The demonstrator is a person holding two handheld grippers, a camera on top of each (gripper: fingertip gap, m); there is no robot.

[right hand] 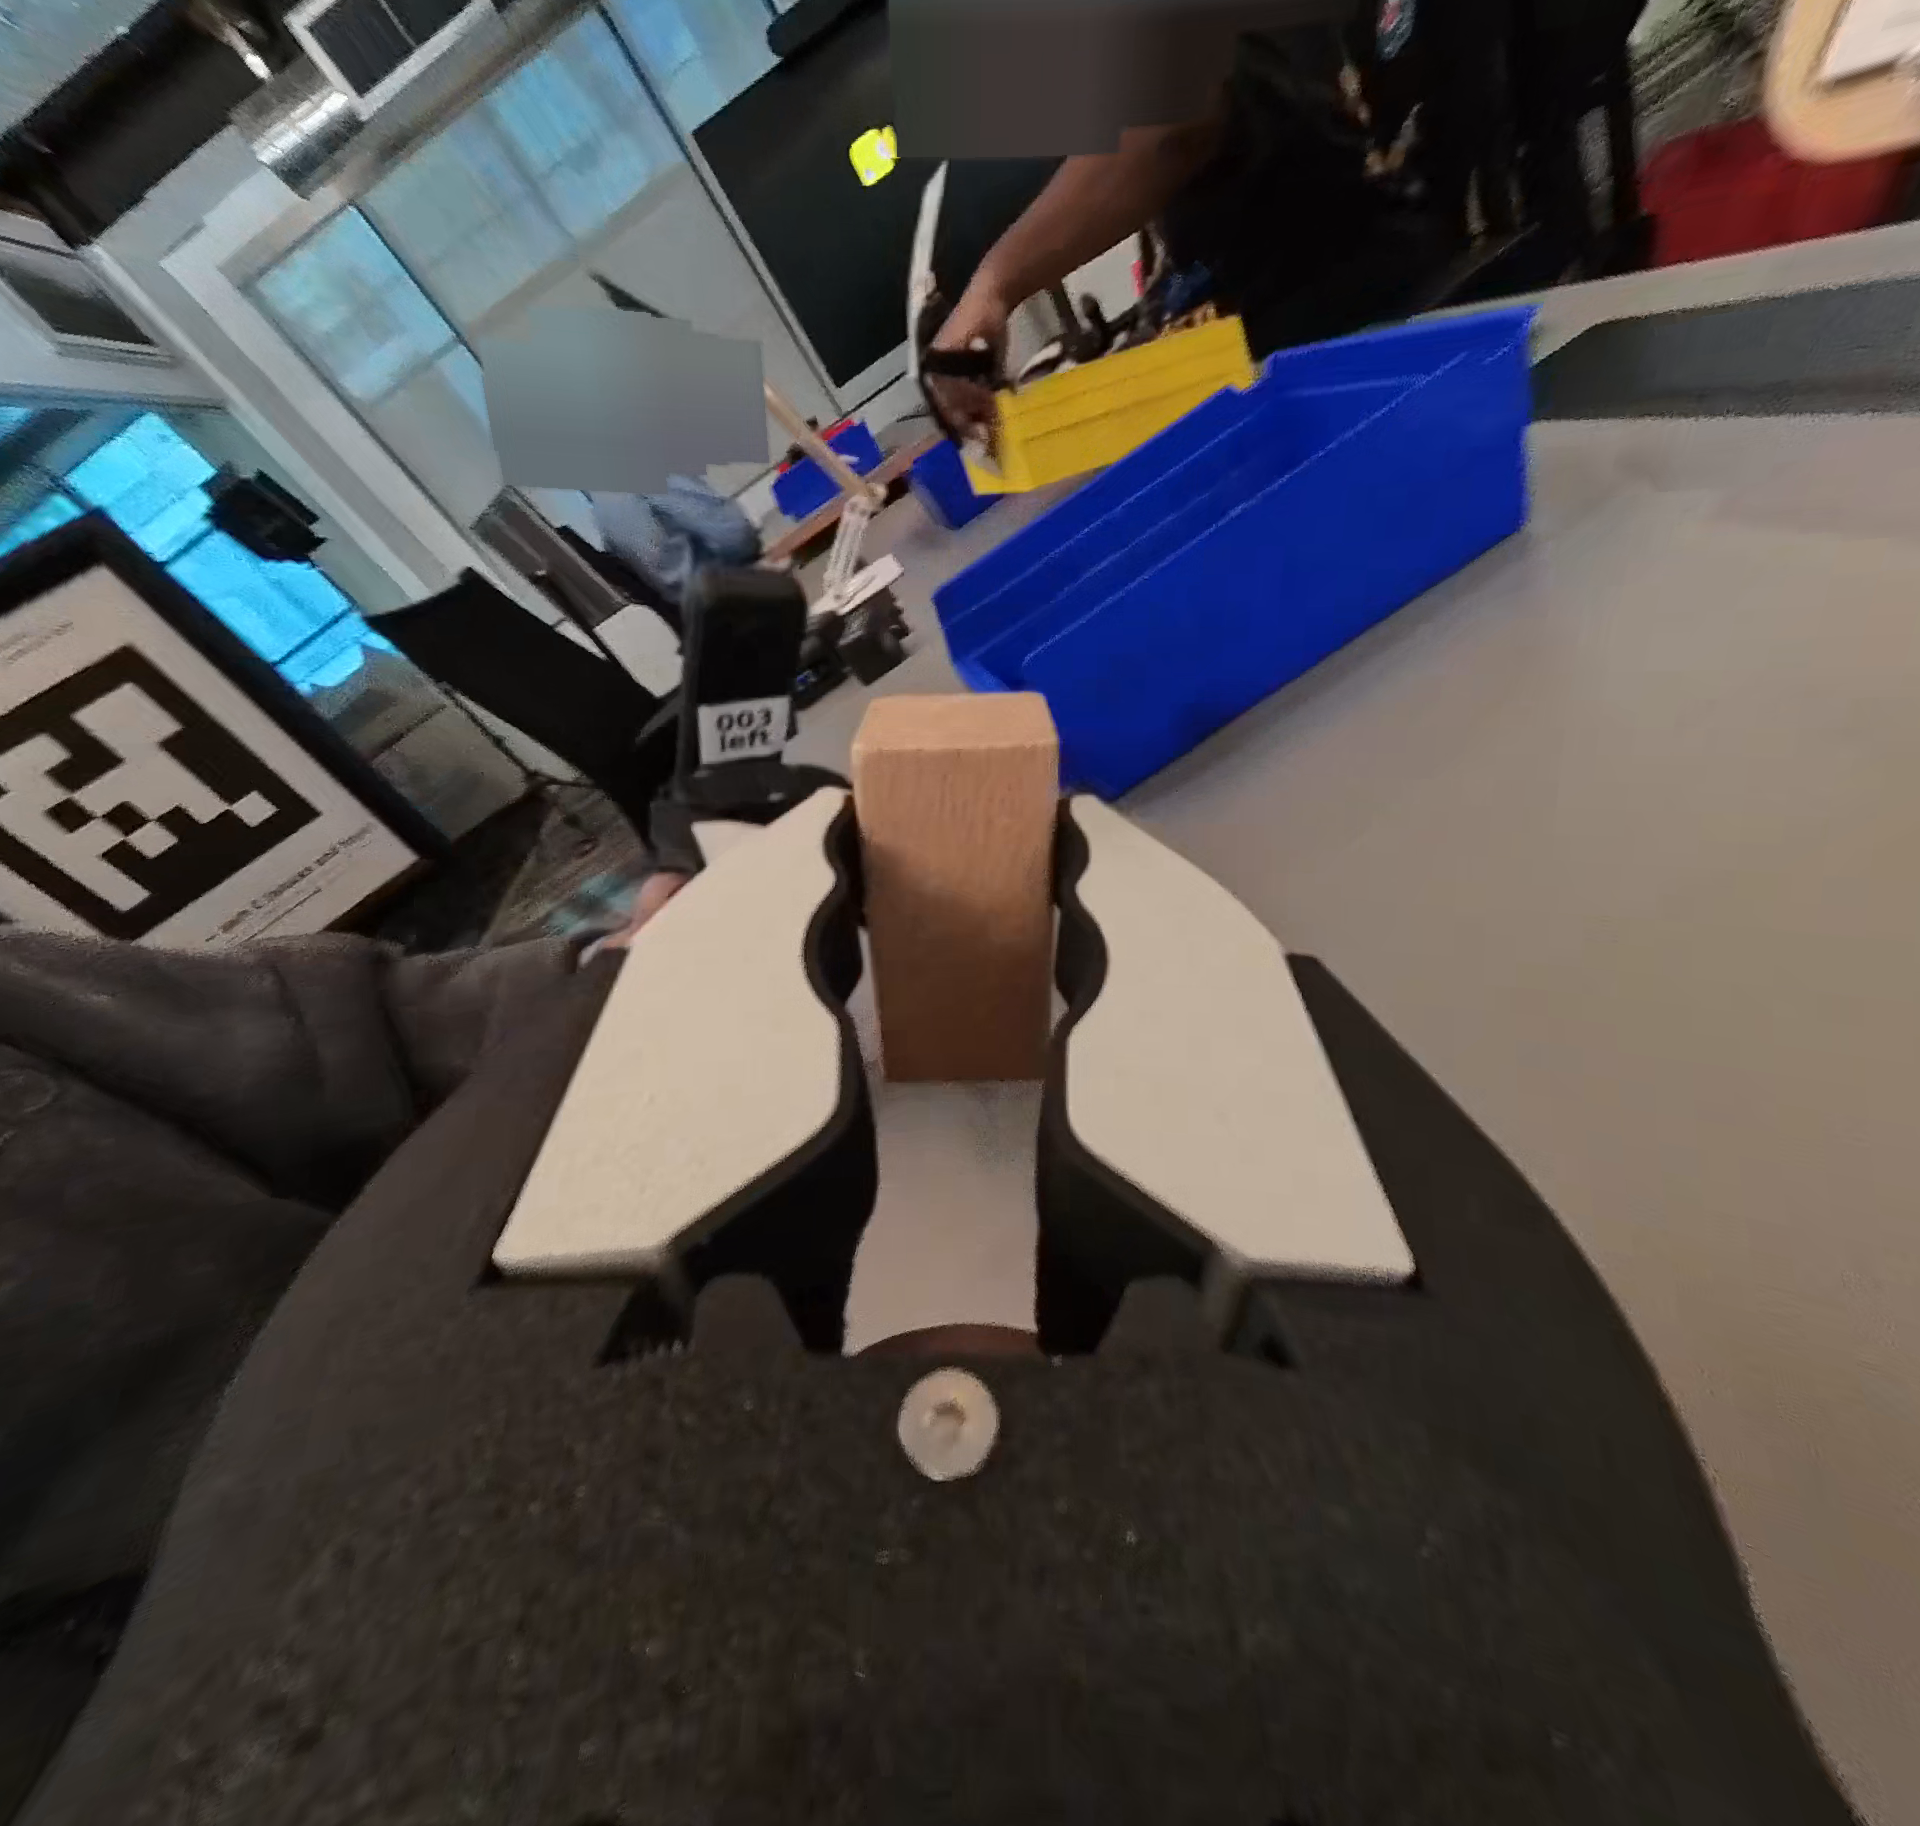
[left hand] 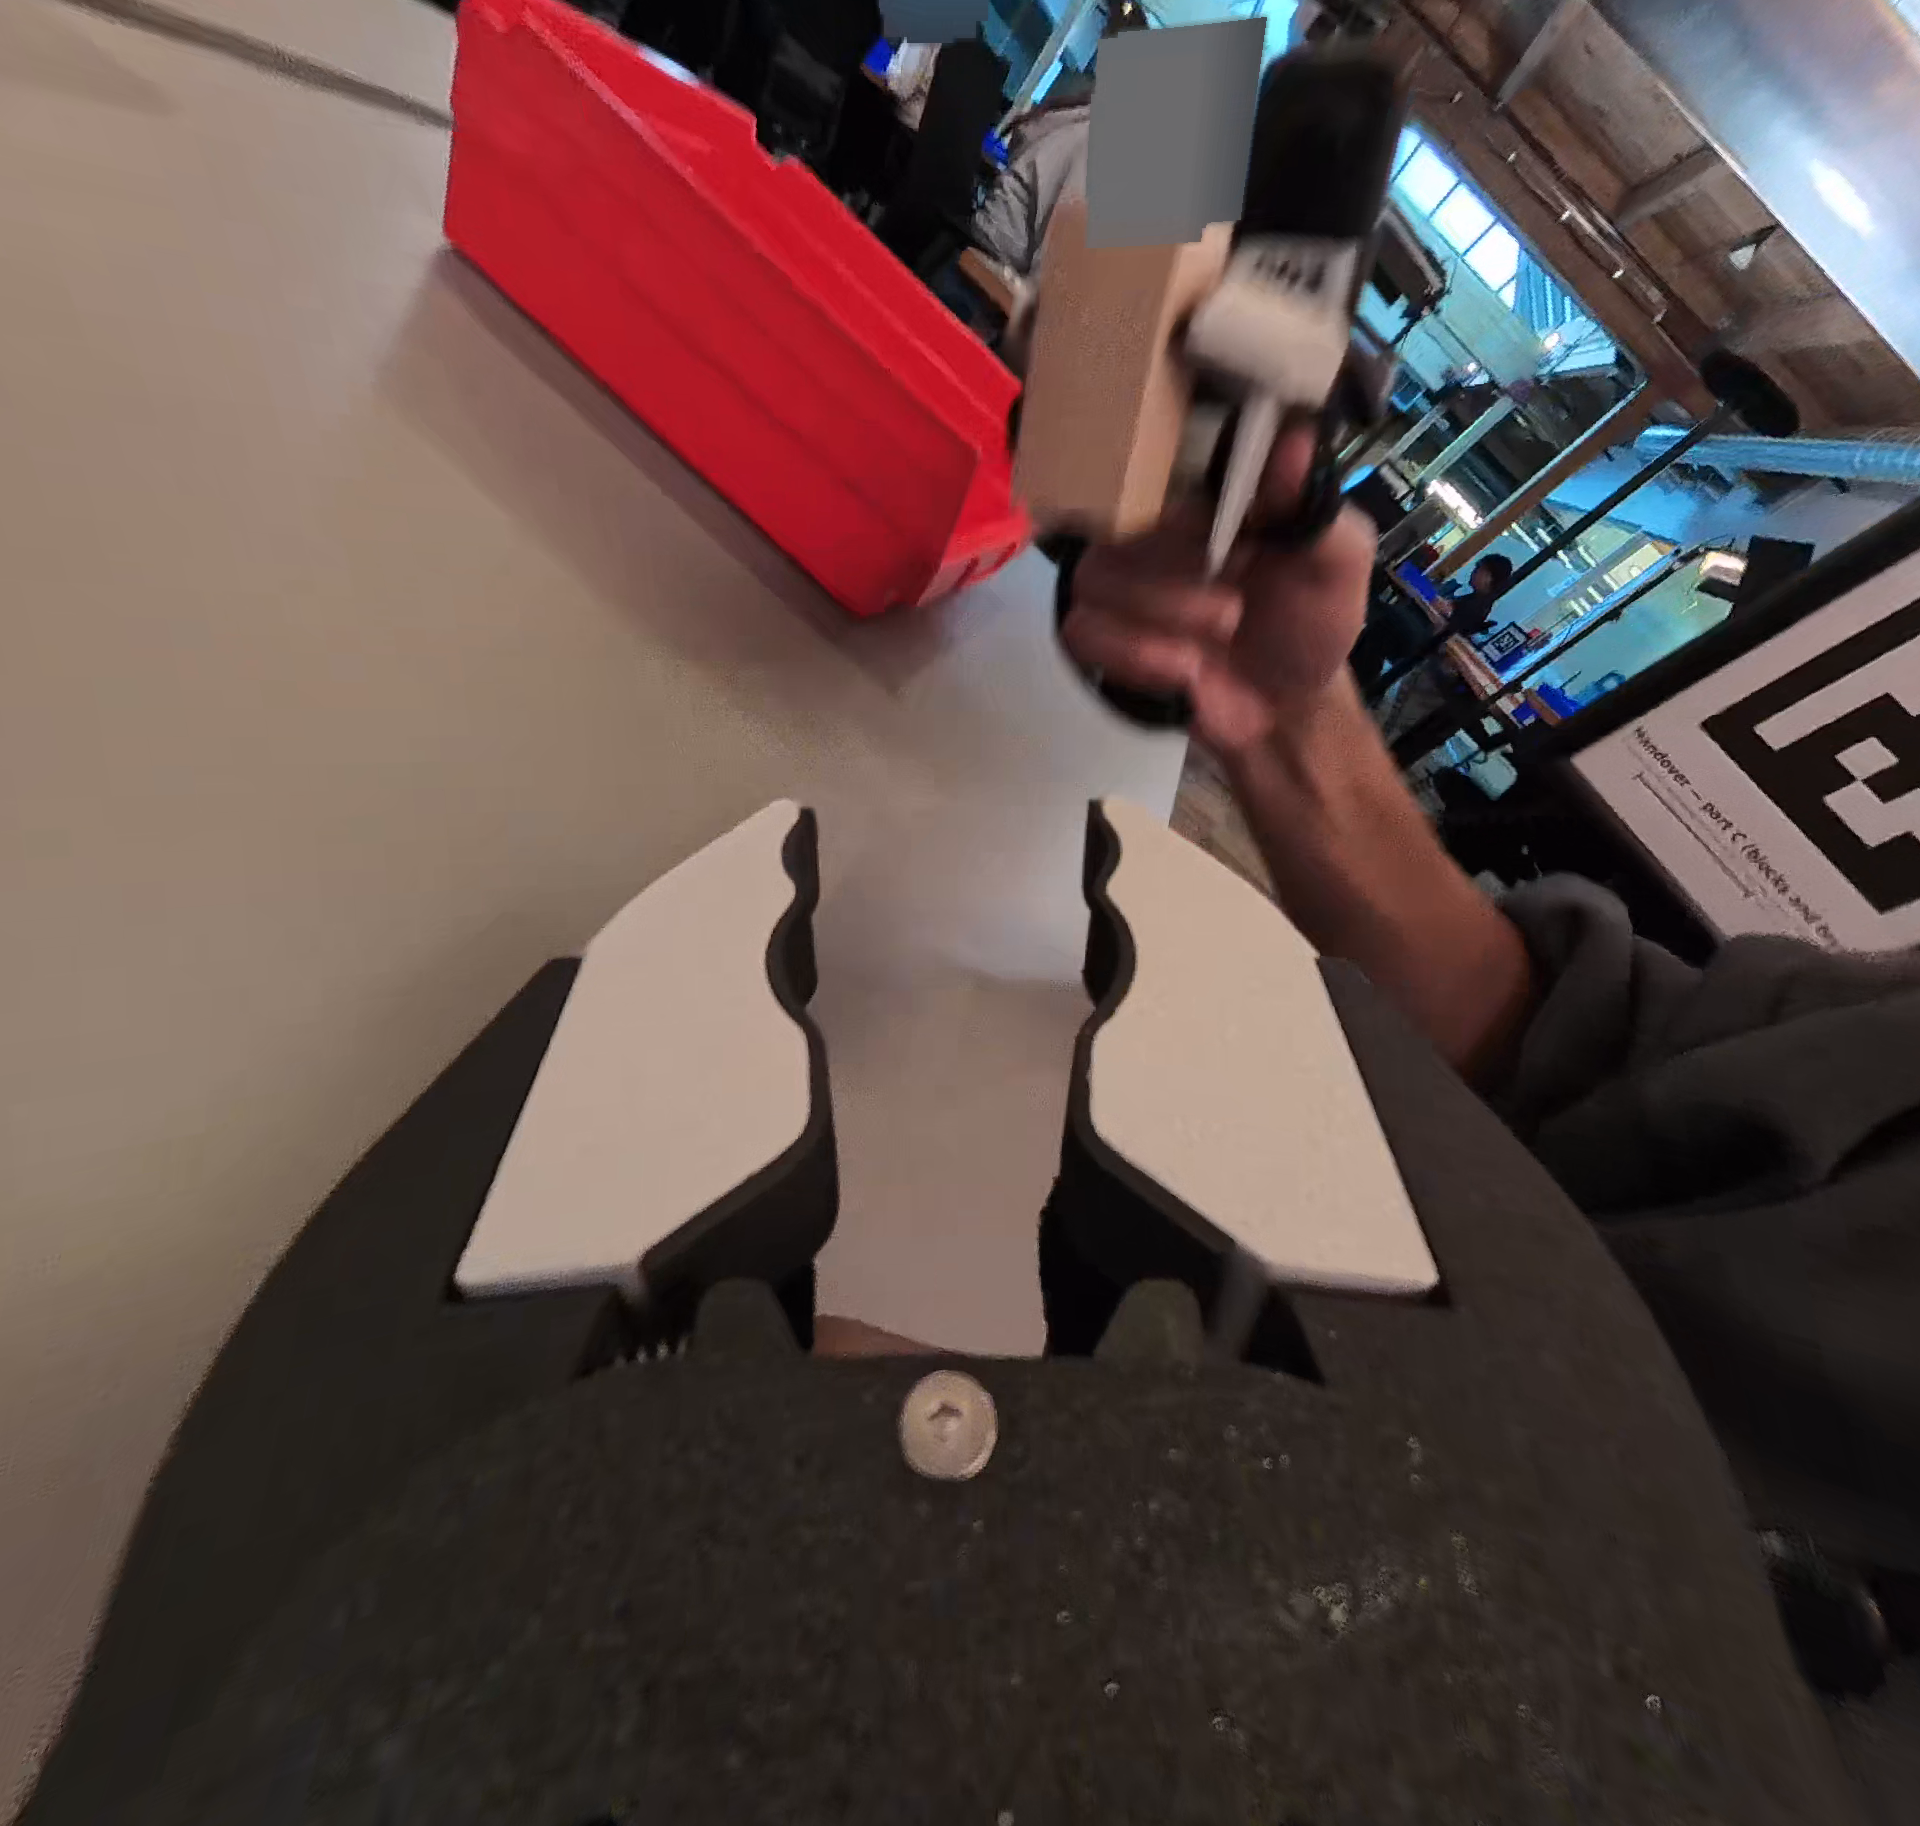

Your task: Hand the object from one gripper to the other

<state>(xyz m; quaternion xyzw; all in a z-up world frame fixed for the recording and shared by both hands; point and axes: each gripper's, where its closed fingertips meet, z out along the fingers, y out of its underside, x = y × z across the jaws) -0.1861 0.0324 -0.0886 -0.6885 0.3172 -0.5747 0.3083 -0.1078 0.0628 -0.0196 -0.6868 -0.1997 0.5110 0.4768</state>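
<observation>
Block clamped in right gripper, held above table; left gripper, fingers apart and empty, should close on the free far end squarely before right lets go.

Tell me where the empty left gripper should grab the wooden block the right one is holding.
Grip the wooden block on its free end, which sticks out past the right gripper. Bring the open left gripper in end-on, closing across the flat side faces clear of the right fingers.
</observation>
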